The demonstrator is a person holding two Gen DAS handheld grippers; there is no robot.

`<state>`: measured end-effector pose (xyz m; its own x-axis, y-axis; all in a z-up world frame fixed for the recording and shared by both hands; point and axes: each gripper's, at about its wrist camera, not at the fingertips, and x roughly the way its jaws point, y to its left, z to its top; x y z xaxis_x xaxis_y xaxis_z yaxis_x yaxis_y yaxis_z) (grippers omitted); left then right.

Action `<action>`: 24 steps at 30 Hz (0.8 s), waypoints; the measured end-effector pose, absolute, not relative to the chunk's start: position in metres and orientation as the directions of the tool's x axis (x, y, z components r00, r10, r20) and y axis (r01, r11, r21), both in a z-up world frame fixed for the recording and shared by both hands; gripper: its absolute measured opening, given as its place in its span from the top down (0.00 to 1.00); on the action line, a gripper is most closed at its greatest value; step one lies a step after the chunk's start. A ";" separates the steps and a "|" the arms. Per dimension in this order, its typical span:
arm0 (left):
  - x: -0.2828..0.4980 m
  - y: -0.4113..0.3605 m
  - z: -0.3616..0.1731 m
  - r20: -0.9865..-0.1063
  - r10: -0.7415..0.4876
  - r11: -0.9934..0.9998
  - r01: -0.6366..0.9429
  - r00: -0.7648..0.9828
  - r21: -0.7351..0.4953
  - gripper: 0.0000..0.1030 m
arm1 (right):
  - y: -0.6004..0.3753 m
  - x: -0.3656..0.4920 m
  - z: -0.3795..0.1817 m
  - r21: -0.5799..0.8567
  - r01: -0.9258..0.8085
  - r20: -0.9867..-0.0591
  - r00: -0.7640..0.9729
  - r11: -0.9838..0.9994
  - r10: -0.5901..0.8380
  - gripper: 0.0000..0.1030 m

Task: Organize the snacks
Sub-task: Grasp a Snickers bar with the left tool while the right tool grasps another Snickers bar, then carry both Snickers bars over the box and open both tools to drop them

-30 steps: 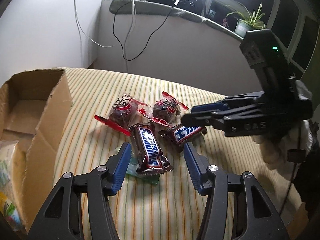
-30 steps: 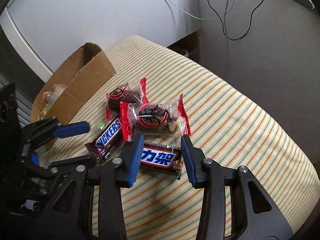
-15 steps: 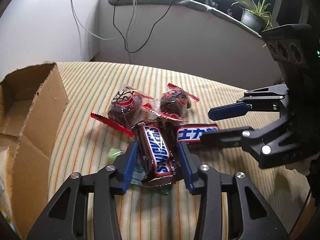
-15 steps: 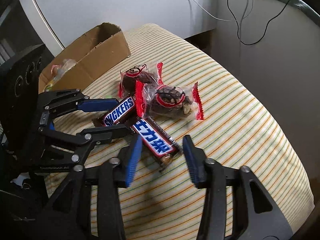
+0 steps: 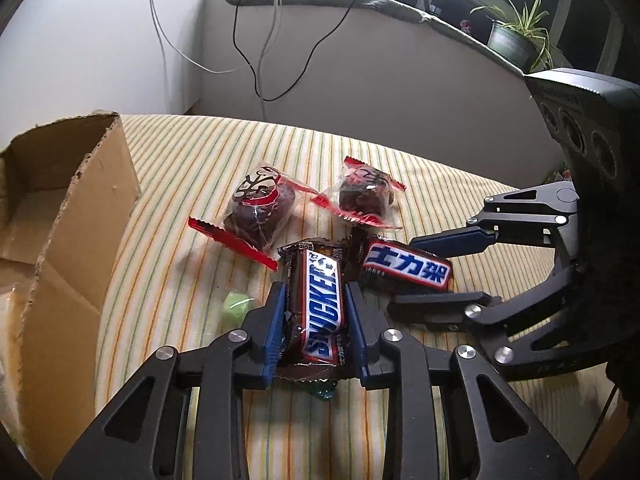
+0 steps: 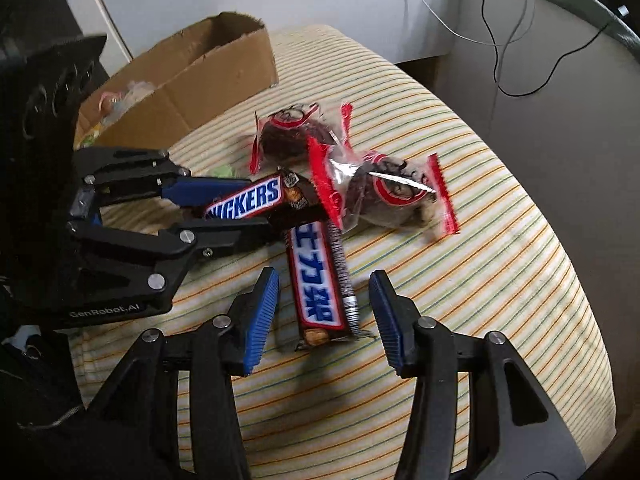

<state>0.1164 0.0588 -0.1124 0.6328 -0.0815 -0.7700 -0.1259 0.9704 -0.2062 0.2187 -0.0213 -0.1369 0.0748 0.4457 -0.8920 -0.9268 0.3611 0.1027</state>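
4 wrapped snacks lie on the striped cushion [image 5: 420, 184], all off the open end of the cardboard box [image 5: 68, 216], which serves as the landmark. 2 are chocolate bars and 2 are round dark treats in clear wrappers with red ends.

Nearest the box of the bars is the Snickers bar [image 5: 322, 308], and the left gripper [image 5: 314, 292] is closing on it, its blue pads pressed against both long sides of the wrapper. Just beyond it from the box lies the bar with Chinese lettering [image 6: 320, 276], one end tucked under the far treat [image 6: 384, 196]. The right gripper [image 6: 324, 284] straddles that bar at a middling width, with a clear gap at each pad, so nothing is gripped there. The near treat [image 5: 258, 210] sits closer to the box, touching the far treat's red end.

1 small green sweet [image 5: 239, 307] lies beside the left gripper's box-side finger (in the right wrist view it is mostly hidden behind that finger). The left gripper's fingers lie across the nearer end of the Snickers bar in the right wrist view.

Only the right wrist view looks into the box, where a few pale wrapped items rest. Only the left wrist view shows the potted plant [image 5: 516, 36] on the ledge; cables [image 5: 256, 52] hang down the wall behind the box.
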 end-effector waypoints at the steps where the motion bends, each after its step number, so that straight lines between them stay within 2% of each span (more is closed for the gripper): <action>1: 0.115 0.059 -0.112 -0.769 -0.080 0.970 -0.127 0.634 -0.206 0.73 | -0.020 0.217 -0.137 0.084 -0.927 -0.893 0.092 0.366 0.440 0.56; 2: 0.113 0.059 -0.111 -0.767 -0.079 0.970 -0.128 0.636 -0.206 0.73 | -0.020 0.217 -0.137 0.079 -0.927 -0.894 0.098 0.368 0.438 0.64; 5: 0.106 0.059 -0.107 -0.759 -0.078 0.970 -0.126 0.647 -0.207 0.73 | -0.021 0.217 -0.136 0.089 -0.920 -0.890 0.098 0.381 0.444 0.71; 24: 0.057 0.072 -0.062 -0.666 -0.061 0.965 -0.127 0.744 -0.230 0.73 | -0.043 0.176 -0.080 0.029 -0.910 -0.831 0.208 0.414 0.516 0.71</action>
